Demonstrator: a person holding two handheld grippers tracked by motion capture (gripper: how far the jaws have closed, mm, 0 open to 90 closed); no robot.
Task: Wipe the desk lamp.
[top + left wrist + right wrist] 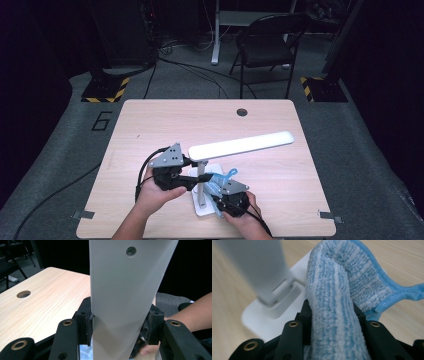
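Right gripper (332, 315): jaws pinch a folded blue cloth (337, 290), which bulges up between them.
Left gripper (117, 325): jaws are clamped on the white post of the desk lamp (125, 290), one pad on each flat side.
Cloth, handling: soft, limp and light; it should drape and bunch, so a pinch on the folded middle, as here, keeps a firm wad for wiping.
Cloth, look: striped blue and white terry with a stitched blue edge; one loose corner trails off to the side.
Cloth, place: over the lamp's white base (274, 307), just beside the foot of the post; whether it touches the base is hard to tell.
Lamp, handling: stiff, smooth plastic, probably slippery and top-heavy under its long head (241, 145), so holding the post low looks sensible.
Table (150, 125): pale wood, the lamp near the person's edge.
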